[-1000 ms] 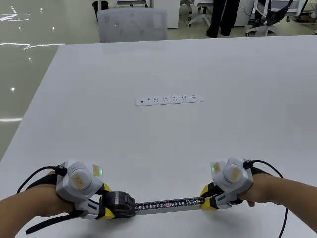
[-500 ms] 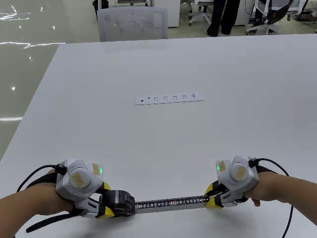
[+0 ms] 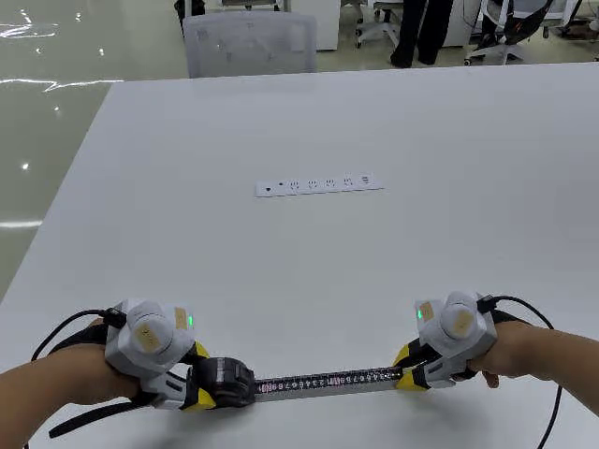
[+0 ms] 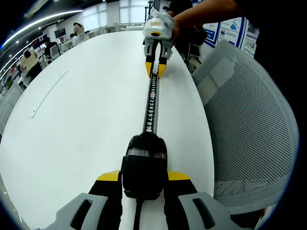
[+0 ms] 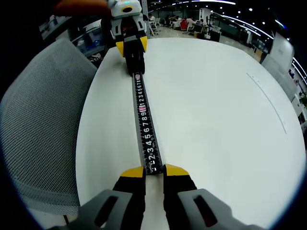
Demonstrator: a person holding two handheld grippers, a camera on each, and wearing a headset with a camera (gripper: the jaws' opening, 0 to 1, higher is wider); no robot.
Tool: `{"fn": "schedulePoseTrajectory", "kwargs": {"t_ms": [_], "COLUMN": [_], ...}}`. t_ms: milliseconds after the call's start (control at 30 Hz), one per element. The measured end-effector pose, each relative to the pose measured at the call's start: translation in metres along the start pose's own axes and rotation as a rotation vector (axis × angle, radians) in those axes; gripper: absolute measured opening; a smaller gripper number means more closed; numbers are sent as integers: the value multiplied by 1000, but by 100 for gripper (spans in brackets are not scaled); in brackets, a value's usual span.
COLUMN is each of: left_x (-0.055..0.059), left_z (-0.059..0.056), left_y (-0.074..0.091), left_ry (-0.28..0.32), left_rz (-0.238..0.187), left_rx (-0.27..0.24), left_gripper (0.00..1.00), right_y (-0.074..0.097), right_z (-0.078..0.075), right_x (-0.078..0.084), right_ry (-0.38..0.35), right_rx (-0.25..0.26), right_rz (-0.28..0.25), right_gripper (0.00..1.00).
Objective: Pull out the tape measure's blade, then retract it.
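tape measure [image 3: 225,382]: sits at the desk's [image 3: 328,262] 6 o'clock edge, blade [image 3: 323,382] lying flat and running toward 3 o'clock
left gripper [image 3: 201,379]: jaws clamped round the tape measure's body
right gripper [image 3: 404,368]: jaws pinching the blade's tip
how I'd do it: pull dead straight and low, no twisting, then feed it back slow so it doesn't snap

tape case [image 3: 223,382] black | blade [image 3: 328,381] grey, black numerals, red marks | left tool [image 3: 200,378], right tool [image 3: 402,368] yellow-tipped | table [image 3: 328,271] white

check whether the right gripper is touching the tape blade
Touching. The right gripper view shows the right gripper pinching the end of the tape blade between its yellow-tipped jaws.
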State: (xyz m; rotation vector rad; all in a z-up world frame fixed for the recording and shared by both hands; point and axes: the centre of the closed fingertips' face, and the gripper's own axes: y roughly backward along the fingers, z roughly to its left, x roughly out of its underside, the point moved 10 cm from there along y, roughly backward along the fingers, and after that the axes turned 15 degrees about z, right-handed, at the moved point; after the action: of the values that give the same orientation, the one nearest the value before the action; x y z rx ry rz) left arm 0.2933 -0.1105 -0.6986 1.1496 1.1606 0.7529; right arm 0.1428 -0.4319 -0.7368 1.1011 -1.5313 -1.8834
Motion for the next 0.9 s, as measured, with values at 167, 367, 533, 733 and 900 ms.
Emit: {"fn": "schedulePoseTrajectory", "kwargs": {"t_ms": [167, 367, 533, 733, 900], "left_x": [0, 0, 0, 0, 0], "left_z": [0, 1, 1, 1, 1], "left_y": [0, 0, 0, 0, 0], "left_ry": [-1, -1, -2, -2, -3], "left_rz": [1, -1, 1, 0, 0], "left_rx": [0, 1, 0, -1, -1], "left_gripper": [30, 30, 30, 30, 30], "right_y": [1, 3, 4, 5, 5], "right_z": [0, -1, -1, -1, -1], "right_x": [4, 8, 13, 14, 13], "right_ry": [-5, -10, -17, -20, -17], "right_rx": [1, 3, 5, 6, 5], "right_rz": [2, 5, 10, 12, 16], "right_gripper": [11, 11, 11, 11, 12]}}
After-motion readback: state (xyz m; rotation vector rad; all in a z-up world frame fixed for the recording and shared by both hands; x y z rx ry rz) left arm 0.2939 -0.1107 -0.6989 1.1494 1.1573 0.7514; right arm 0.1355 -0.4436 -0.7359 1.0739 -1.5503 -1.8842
